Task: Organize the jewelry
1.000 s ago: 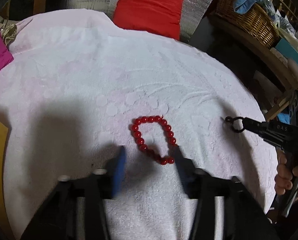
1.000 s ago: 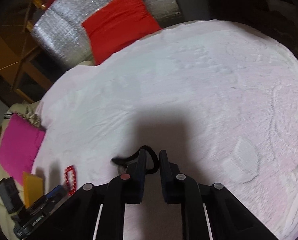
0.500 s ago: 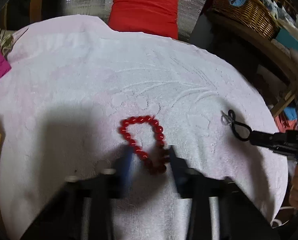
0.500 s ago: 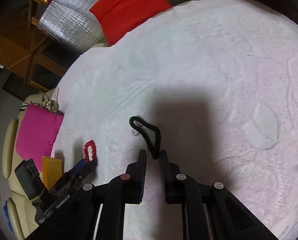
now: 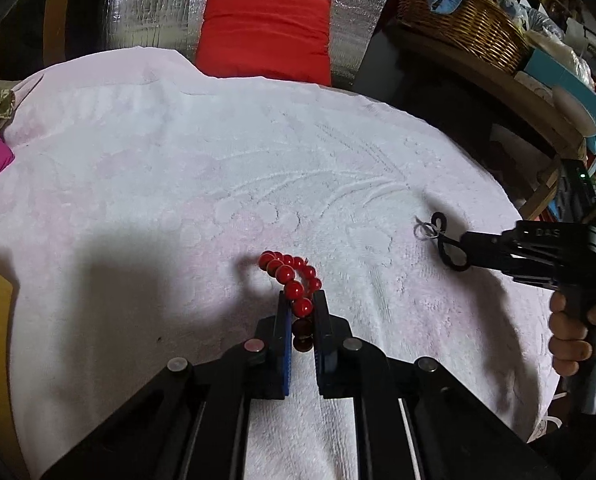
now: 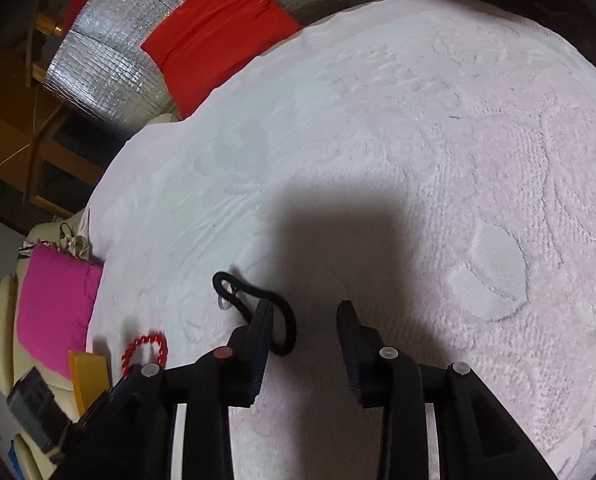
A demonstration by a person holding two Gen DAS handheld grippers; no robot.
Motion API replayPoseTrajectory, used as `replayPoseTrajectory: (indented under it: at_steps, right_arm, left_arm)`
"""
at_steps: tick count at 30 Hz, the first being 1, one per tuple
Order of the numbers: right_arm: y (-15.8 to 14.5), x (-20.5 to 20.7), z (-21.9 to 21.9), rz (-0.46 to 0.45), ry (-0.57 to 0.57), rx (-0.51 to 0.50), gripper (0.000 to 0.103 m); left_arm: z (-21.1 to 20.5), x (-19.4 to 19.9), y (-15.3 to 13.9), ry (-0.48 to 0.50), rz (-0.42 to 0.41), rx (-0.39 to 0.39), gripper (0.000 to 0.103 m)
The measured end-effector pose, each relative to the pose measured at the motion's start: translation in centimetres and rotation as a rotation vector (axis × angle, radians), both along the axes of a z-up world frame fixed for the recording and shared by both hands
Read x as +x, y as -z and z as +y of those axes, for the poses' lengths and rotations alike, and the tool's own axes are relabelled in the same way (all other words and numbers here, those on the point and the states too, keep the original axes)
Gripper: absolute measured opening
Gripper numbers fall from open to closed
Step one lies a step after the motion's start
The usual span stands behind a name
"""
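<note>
A red bead bracelet [image 5: 290,276] lies on the white towel [image 5: 178,184]; my left gripper [image 5: 301,300] is shut on its near end, with the far loop raised. It also shows in the right wrist view [image 6: 146,346]. A black cord loop with a small clear ring [image 6: 254,300] lies on the towel by the left fingertip [image 6: 264,312] of my right gripper [image 6: 304,314], which is open. In the left wrist view the cord [image 5: 446,244] sits at the tip of the right gripper.
A red cushion [image 5: 264,34] and silver padded sheet [image 5: 158,0] stand behind the towel. A wicker basket [image 5: 462,20] sits on a shelf at right. A pink cushion [image 6: 54,300] and a yellow object [image 6: 88,380] lie at the left.
My left gripper closed on the red bracelet and lifted its near end. My right gripper set the black cord down on the towel and opened.
</note>
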State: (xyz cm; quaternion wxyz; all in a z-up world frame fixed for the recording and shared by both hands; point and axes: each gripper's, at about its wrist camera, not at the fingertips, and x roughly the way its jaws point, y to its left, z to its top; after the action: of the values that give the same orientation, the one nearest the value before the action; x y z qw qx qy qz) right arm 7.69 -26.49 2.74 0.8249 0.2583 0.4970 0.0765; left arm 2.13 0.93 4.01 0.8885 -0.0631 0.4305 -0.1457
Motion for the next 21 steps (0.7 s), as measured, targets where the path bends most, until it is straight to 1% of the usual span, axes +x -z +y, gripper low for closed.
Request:
replayPoseTrajectory:
  at_steps: [3, 4, 7, 10, 14, 21]
  right_arm:
    - [-0.1, 0.2, 1.2, -0.019, -0.02, -0.034, 0.034]
    - [-0.2, 0.2, 1.7, -0.025, -0.027, -0.056, 0.028]
    - [-0.5, 0.3, 2.7, -0.032, -0.038, -0.092, 0.018]
    - [-1.1, -0.1, 3.4, -0.059, -0.051, -0.105, 0.012]
    - [-2.2, -0.9, 4.3, -0.106, -0.087, -0.092, 0.012]
    - [-3.3, -1.7, 5.5, -0.143, -0.134, -0.011, 0.012]
  left_arm:
    - [0.3, -0.2, -0.2, 0.002, -0.003, -0.003, 0.009]
    - [0.4, -0.2, -0.2, 0.002, -0.002, -0.006, 0.009]
    - [0.7, -0.5, -0.3, 0.003, 0.0, -0.006, 0.009]
    - [1.2, -0.6, -0.4, 0.0, 0.002, -0.008, 0.009]
    - [1.7, -0.9, -0.8, -0.011, -0.008, -0.018, 0.009]
    - [2.2, -2.0, -2.1, -0.017, -0.041, -0.026, 0.009]
